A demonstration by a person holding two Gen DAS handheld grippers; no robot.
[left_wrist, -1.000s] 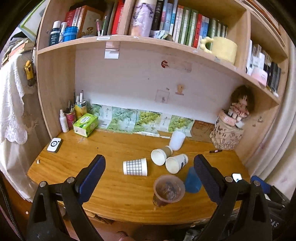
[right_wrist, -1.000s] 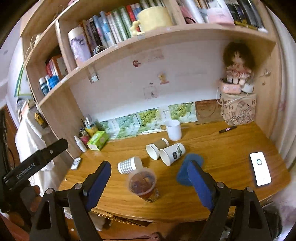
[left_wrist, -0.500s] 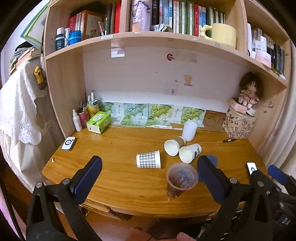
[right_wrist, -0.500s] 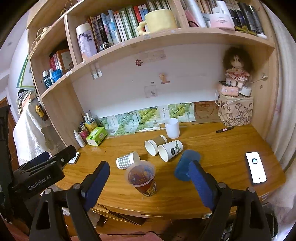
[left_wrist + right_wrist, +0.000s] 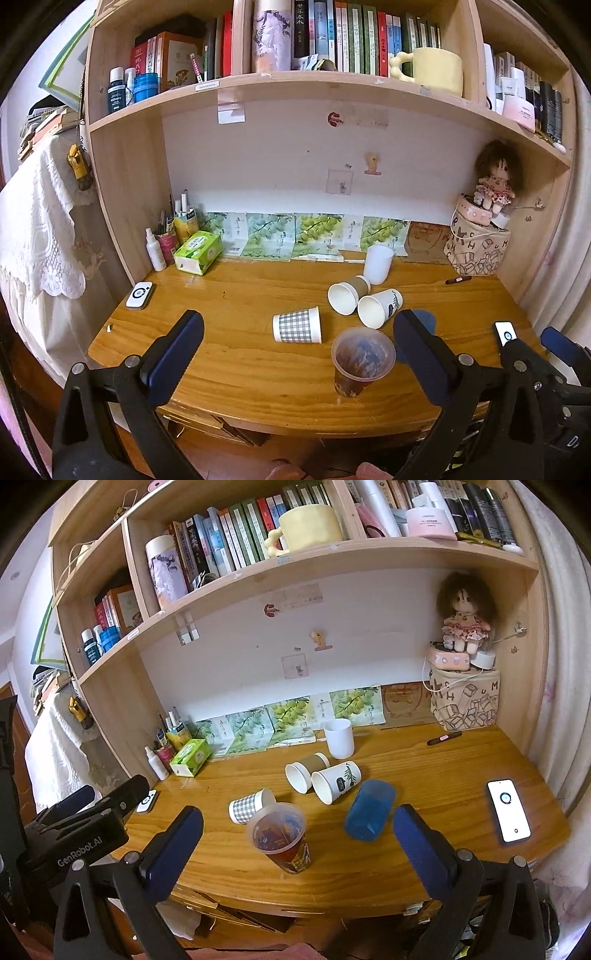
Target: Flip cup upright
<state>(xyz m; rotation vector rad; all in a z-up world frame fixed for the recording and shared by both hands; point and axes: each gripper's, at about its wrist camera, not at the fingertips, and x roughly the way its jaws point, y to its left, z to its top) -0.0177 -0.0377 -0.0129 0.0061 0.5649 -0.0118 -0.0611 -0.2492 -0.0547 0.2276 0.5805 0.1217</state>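
Left wrist view: left gripper (image 5: 295, 345) spread wide, holding nothing, hovering off the desk's (image 5: 236, 354) front edge. Right gripper (image 5: 297, 842) likewise spread, empty. Nearest: clear plastic cup (image 5: 362, 361) upright w/ dark contents, betw. the fingers in both views. Behind it, checked cup (image 5: 296, 325) on its side; blue cup (image 5: 370, 808) on its side to the right. Further back, two paper cups (image 5: 364, 301) tipped over, touching. White cup (image 5: 377, 264) upright near the wall. Phone (image 5: 508, 810) right, tissue box (image 5: 197, 252) back-left. Bookshelf (image 5: 332, 79) above; doll (image 5: 464, 614) on box.
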